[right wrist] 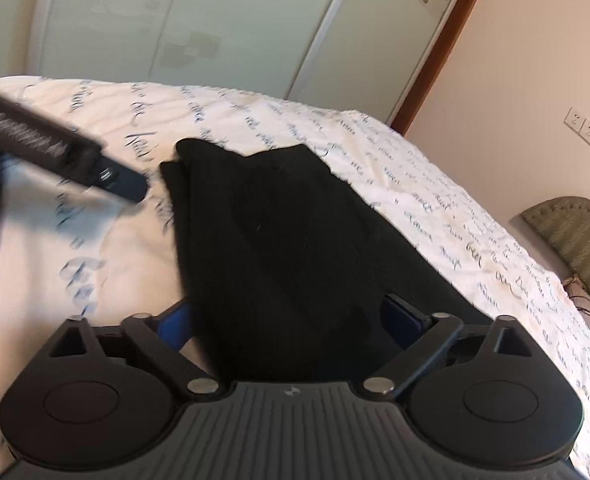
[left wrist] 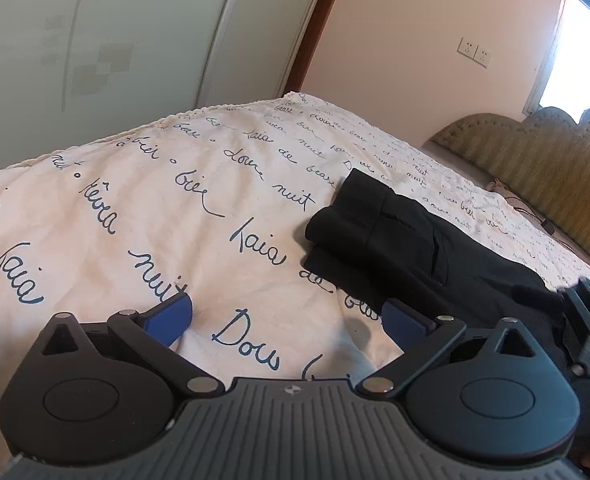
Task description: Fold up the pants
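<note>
Black pants (left wrist: 395,236) lie folded on the bed cover (left wrist: 135,200), white with blue script, toward its headboard-side edge. Left gripper (left wrist: 287,320) spread wide, nothing between the blue pads — over bare cover just beside the pants. Right gripper (right wrist: 291,320) equally wide — above the dark cloth, not pinching it.
</note>
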Demonstrator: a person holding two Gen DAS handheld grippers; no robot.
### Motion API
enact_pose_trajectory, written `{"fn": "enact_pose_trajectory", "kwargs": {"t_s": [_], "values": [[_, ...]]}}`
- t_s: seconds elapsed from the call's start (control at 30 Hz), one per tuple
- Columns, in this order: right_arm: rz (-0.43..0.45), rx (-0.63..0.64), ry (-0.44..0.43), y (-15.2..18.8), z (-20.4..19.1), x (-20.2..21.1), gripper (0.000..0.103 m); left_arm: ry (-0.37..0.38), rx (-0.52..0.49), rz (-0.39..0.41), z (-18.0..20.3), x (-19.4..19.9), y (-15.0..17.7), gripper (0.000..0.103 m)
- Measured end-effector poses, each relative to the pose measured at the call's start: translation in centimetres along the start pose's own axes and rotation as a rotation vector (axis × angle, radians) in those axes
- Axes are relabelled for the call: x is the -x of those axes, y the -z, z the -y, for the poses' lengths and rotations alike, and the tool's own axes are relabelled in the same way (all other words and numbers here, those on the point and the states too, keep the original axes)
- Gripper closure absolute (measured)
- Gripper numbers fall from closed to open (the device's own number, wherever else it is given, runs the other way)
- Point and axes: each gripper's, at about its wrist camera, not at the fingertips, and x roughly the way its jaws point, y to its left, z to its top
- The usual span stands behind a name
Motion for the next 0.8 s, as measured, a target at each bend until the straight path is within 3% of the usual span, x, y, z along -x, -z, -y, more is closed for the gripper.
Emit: {"fn": "enact_pose_trajectory", "kwargs": {"t_s": [0.17,0.3,0.4,0.47,0.53,0.67,0.8], "values": [[0.042,0.014,0.077,-0.5,-1.0,-1.5,0.000,0.003,0.001,0.001,0.0,0.0,0.0,0.001],[0.038,-0.067,0.033,-0.3,-0.1,-1.5,0.005,-0.001,-0.006,0.000,0.1,0.0,0.1,0.001],[0.040,-0.103,-0.019,-0.1,0.2,-1.2,0.024,-0.011,-0.021,-0.004,0.3,-0.2,0.0,0.001],[0.052,-0.086,-0.030,-0.1,-0.5,-1.0,0.048,-0.018,-0.030,-0.007,0.5,-0.3,0.0,0.001],[0.064,-0.041,-0.024,0.0,-1.4,-0.9,0.059,-0.023,-0.035,-0.010,0.6,-0.4,0.0,0.001],[0.066,-0.070,-0.055,0.1,-0.9,-0.9,0.061,0.007,0.005,-0.014,0.0,0.1,-0.4,0.001],[0.067,-0.157,-0.120,0.3,0.6,-1.0,0.061,0.121,0.209,-0.071,-1.7,1.3,-1.9,0.002]]}}
